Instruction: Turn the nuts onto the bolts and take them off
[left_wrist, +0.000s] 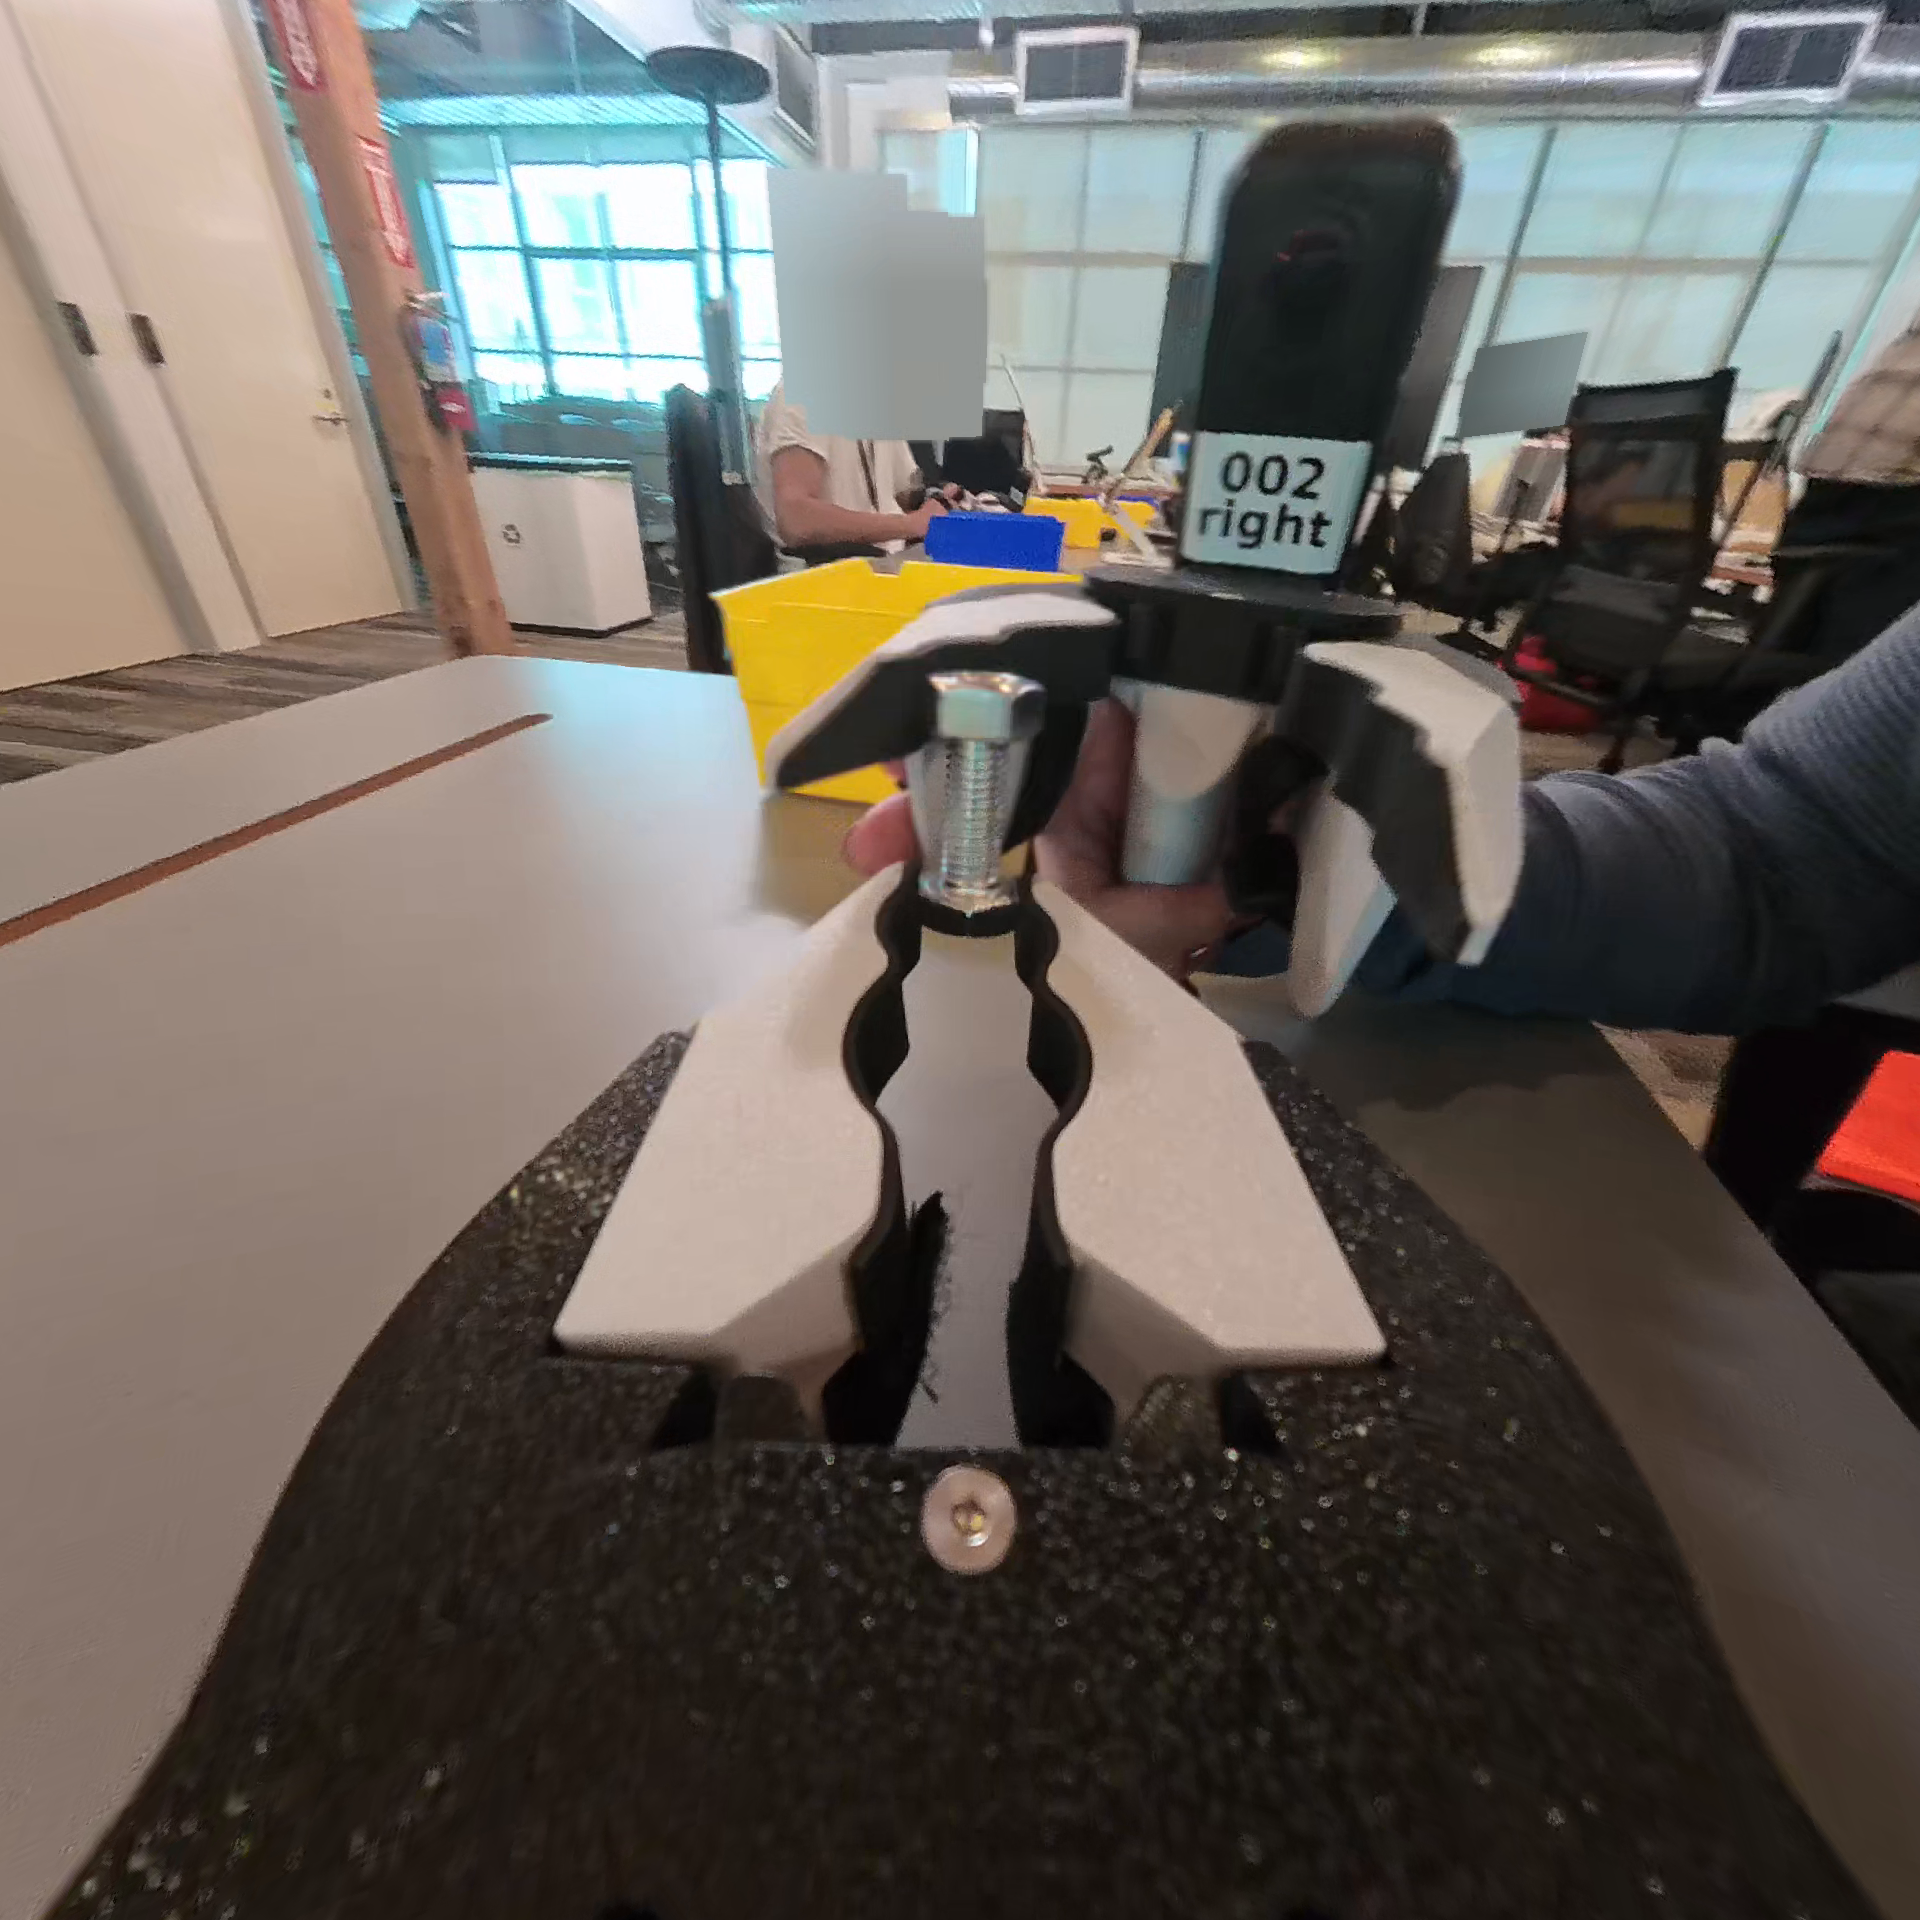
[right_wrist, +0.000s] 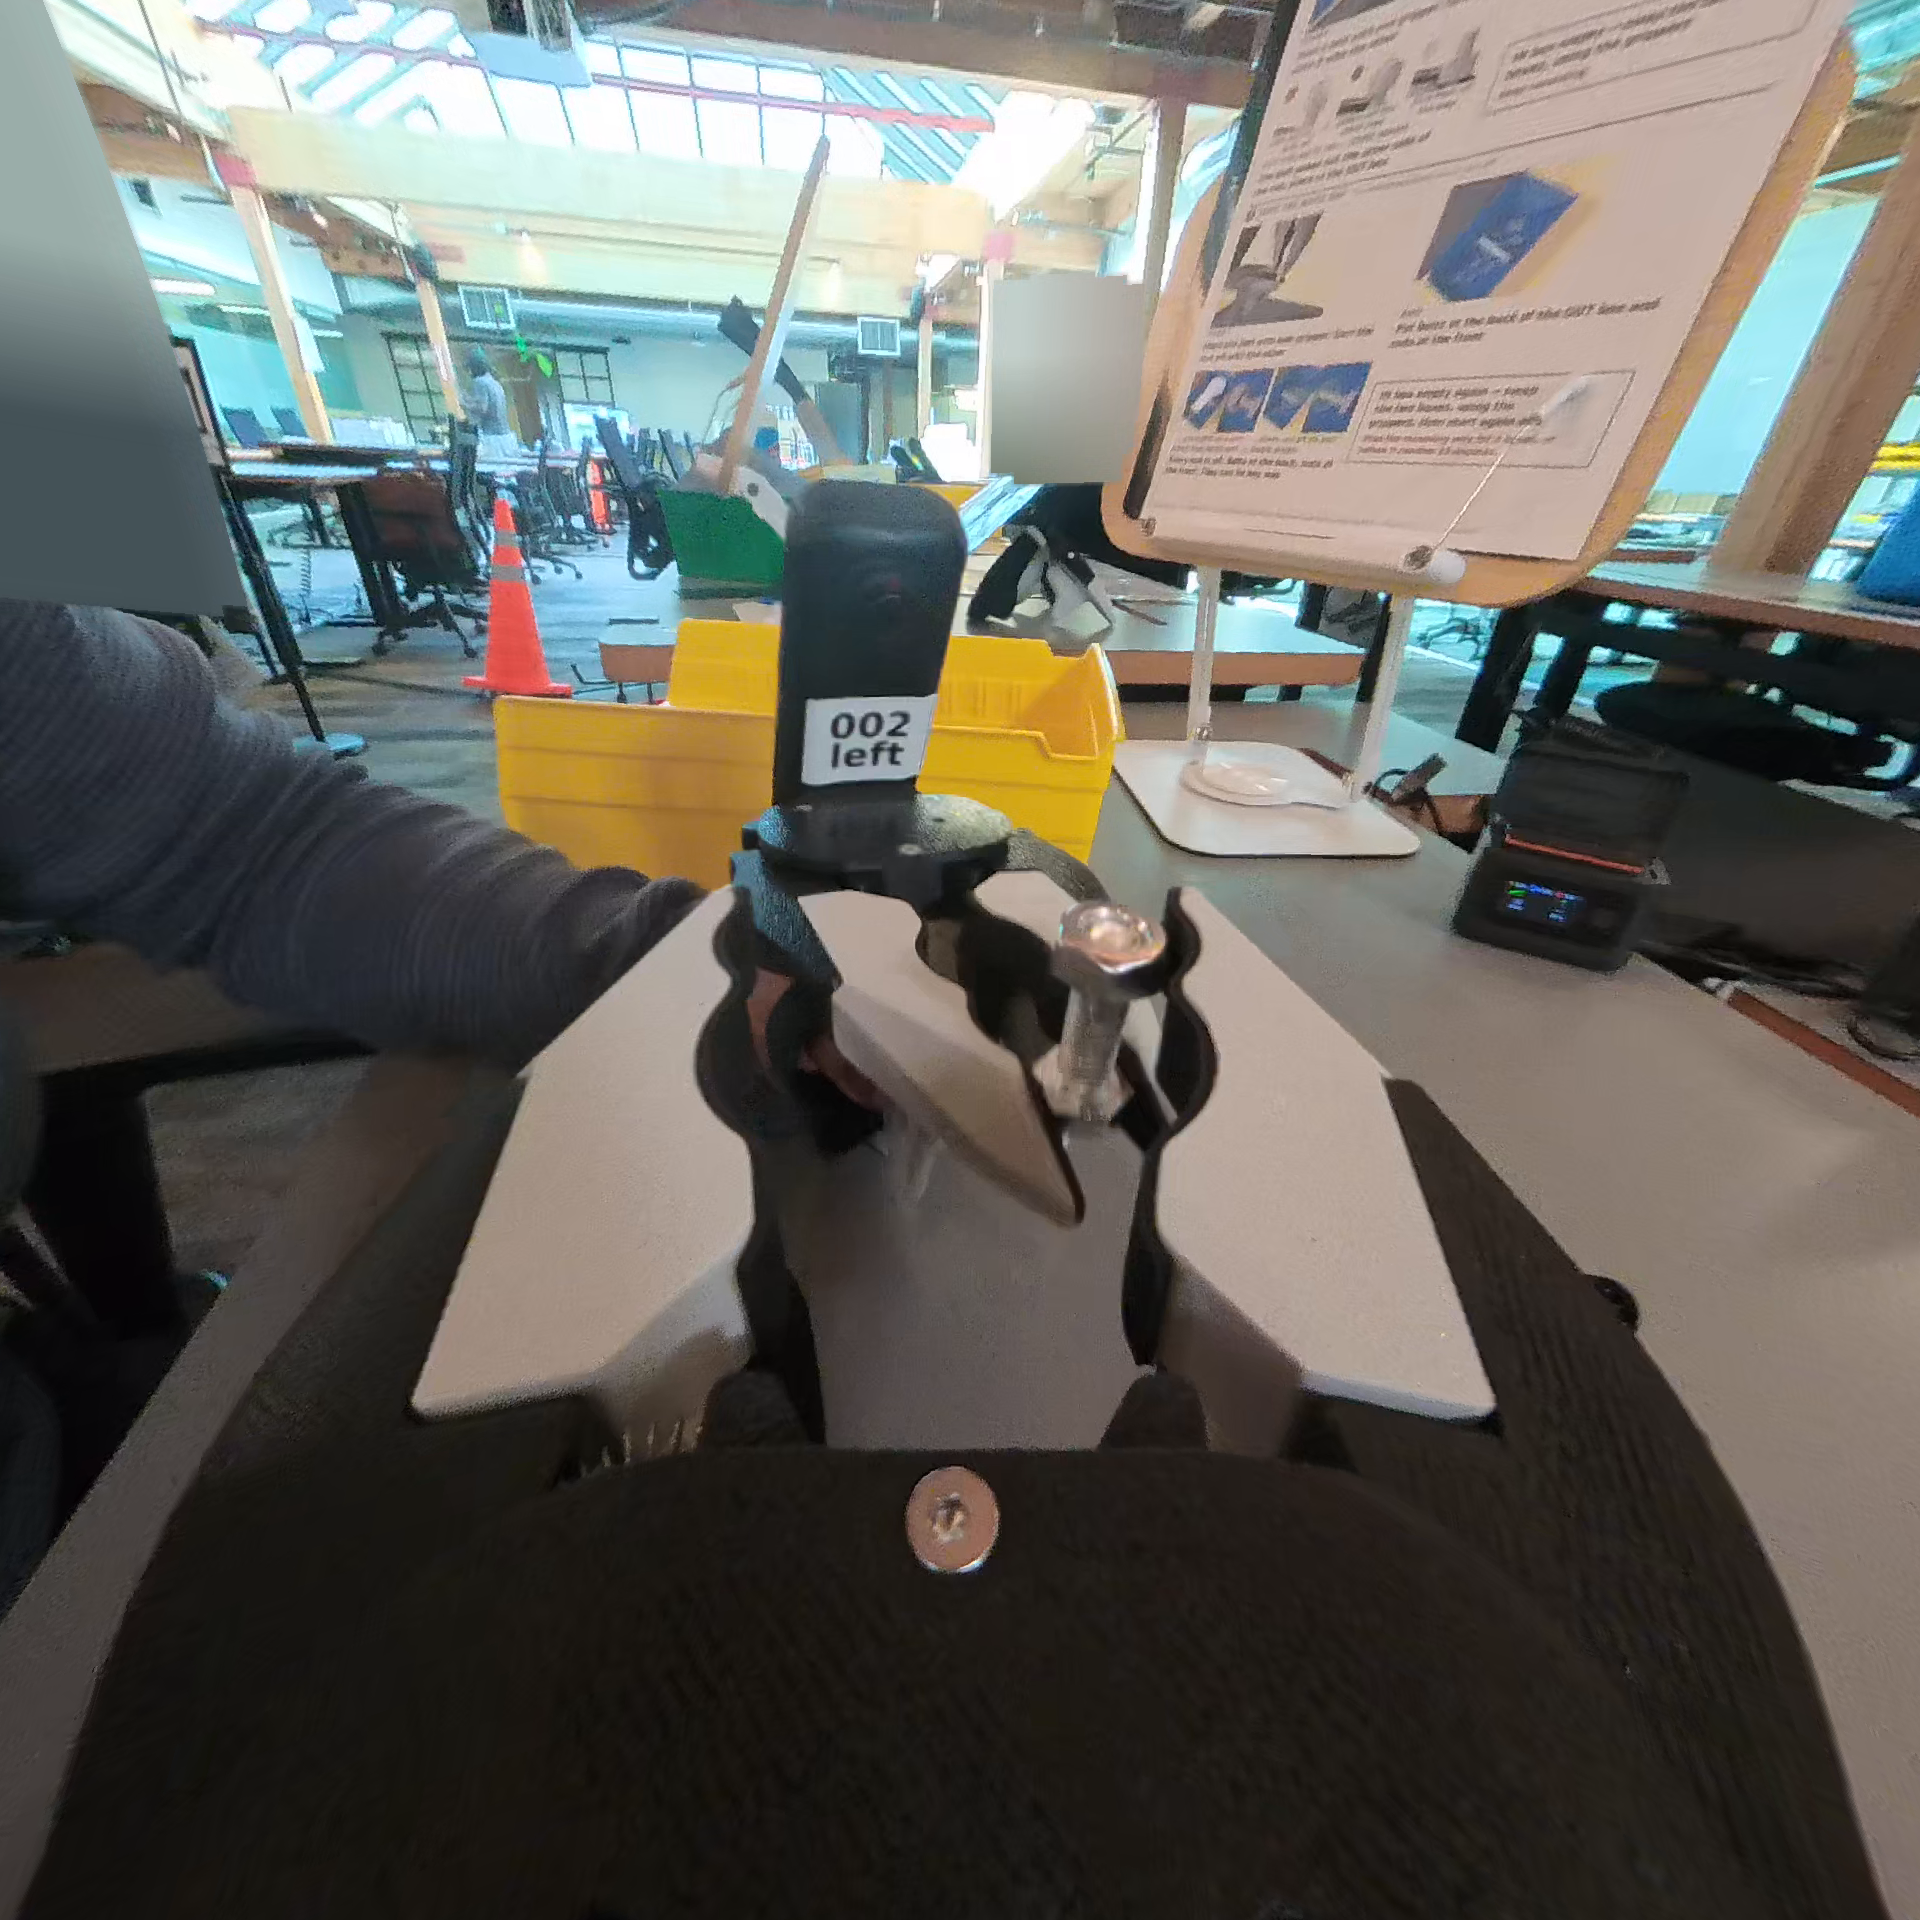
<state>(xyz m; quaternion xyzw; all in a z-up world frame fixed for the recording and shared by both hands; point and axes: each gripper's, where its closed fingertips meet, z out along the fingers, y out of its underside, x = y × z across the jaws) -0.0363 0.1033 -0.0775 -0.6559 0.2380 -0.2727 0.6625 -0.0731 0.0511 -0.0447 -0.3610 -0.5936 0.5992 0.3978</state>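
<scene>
A silver bolt (left_wrist: 971, 800) stands upright above the grey table (left_wrist: 312, 987), hex head up. My left gripper (left_wrist: 966, 920) is shut on the nut (left_wrist: 966, 888) at the bolt's lower end. My right gripper (left_wrist: 1132, 831) faces it and is open wide, with one finger (left_wrist: 935, 665) against the bolt head (left_wrist: 982, 707). In the right wrist view my right gripper (right_wrist: 956, 935) straddles the left gripper (right_wrist: 1070, 1143). There the bolt head (right_wrist: 1107, 940) sits just inside the right-hand finger (right_wrist: 1299, 1091), and the nut (right_wrist: 1086, 1091) is in the left gripper's tips.
Yellow bins (left_wrist: 821, 644) stand at the table's far edge, with a blue bin (left_wrist: 992, 540) behind them. A tilted instruction board on a white stand (right_wrist: 1455, 312) and a small black device (right_wrist: 1558, 894) are on the right. A person sits at a far desk. An orange cone (right_wrist: 514, 623) stands on the floor. About 6 centimeters separates my left fingertips from my right. The small black device (right_wrist: 1558, 894) is about equally far from each gripper, around 35 centimeters.
</scene>
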